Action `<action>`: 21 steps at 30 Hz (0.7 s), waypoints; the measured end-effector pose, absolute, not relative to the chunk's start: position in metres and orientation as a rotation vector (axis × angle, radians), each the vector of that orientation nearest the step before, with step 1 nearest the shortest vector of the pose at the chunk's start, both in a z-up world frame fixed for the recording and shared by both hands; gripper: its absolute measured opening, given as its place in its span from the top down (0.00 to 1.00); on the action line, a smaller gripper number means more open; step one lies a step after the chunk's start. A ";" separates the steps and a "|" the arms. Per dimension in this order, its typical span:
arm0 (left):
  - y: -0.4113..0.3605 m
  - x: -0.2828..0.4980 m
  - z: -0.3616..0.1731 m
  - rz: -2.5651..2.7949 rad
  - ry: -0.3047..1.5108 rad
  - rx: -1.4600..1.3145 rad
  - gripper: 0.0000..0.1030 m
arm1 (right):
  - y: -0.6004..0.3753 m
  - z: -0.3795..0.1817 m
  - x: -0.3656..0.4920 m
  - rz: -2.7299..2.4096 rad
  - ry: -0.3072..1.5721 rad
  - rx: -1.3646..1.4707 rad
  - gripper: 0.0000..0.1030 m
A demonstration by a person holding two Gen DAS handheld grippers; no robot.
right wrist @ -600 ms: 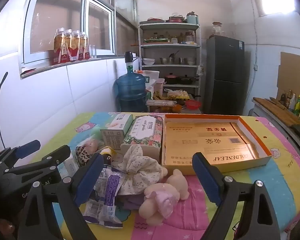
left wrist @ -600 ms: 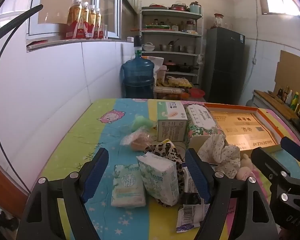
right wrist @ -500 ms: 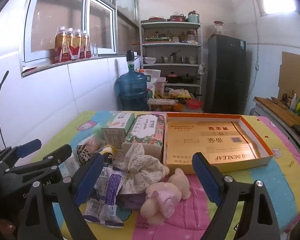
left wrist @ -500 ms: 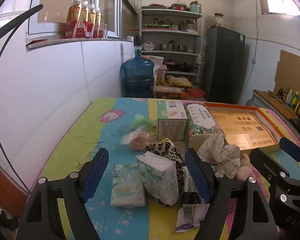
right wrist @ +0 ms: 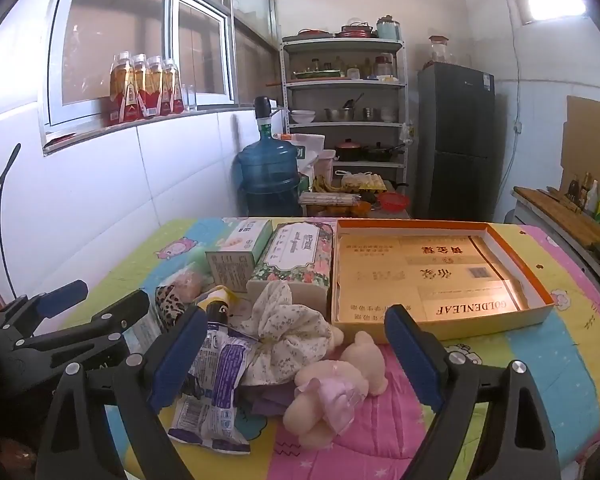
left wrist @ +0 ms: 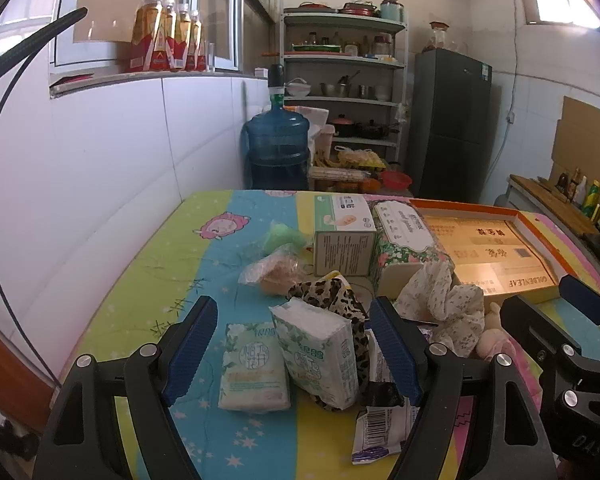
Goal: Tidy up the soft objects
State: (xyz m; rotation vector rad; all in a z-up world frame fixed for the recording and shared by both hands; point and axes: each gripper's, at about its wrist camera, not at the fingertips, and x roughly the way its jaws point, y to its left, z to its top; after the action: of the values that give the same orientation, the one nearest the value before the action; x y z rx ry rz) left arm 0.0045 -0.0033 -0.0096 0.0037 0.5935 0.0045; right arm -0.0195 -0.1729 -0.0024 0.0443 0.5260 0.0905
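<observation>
Now, at the left of the striped, cartoon-printed tablecloth (left wrist: 148, 264), the left gripper (left wrist: 292, 350) hangs with its blue-padded jaws spread wide and nothing between the pads; below the gap, on the cloth, a flat green-and-white tissue pack (left wrist: 254, 372) lies just beside a taller white tissue pack (left wrist: 320, 356), which leans against a leopard-print fabric piece (left wrist: 336, 296). Behind them sit a crumpled clear plastic bag (left wrist: 274, 270), then a green-and-white carton (left wrist: 344, 240) touching a floral tissue box (left wrist: 404, 240). Further right, a cream floral cloth bundle (right wrist: 288, 328) rests in front of the floral box, over a purple-and-white printed wrapper (right wrist: 216, 384). The right gripper (right wrist: 296, 364) is likewise wide open, holding nothing, and hangs over a pale pink plush toy (right wrist: 332, 388) lying on the pink stripe. To the right, an open orange-rimmed shallow cardboard box (right wrist: 516, 256) holds flat golden cartons, just behind the toy.
</observation>
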 end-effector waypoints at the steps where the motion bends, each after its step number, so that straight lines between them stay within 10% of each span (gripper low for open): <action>1: -0.003 0.005 -0.010 0.005 0.594 0.003 0.23 | -0.176 0.000 -0.018 0.094 0.528 0.046 0.12; 21: -0.004 0.005 -0.014 -0.001 0.600 -0.004 0.23 | -0.176 -0.002 -0.017 0.108 0.534 0.055 0.12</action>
State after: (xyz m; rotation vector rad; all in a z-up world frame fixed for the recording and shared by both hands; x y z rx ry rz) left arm 0.0050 -0.0035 -0.0140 -0.0036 0.5997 -0.0006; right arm -0.0170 -0.1759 -0.0023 0.0551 0.5340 0.1082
